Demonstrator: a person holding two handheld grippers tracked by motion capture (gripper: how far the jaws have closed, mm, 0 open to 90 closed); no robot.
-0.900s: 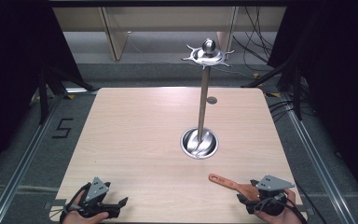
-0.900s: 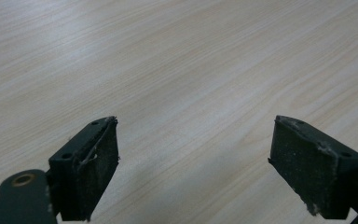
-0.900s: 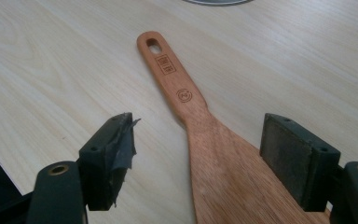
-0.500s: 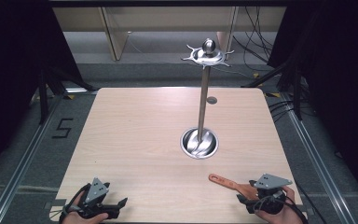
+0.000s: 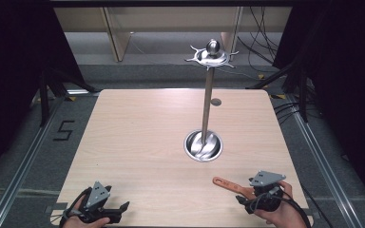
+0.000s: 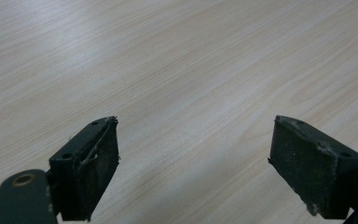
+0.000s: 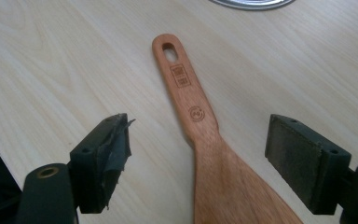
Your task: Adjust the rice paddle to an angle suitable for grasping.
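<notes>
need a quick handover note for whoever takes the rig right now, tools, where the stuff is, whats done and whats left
Left tool: open, holding nothing, low over bare table at the near left corner.
Right tool: open, jaws either side of the wooden spatula but not closed on it.
Spatula: lies flat on the table at the near right, hanging-hole end pointing toward the steel stand.
Stand: upright in the centre right, round base, hooked ring on top with nothing hanging from it.
Done: right tool lined up over the spatula.
Left: close on it and lift; hanging it by the hole on a stand hook looks the likely aim.
</notes>
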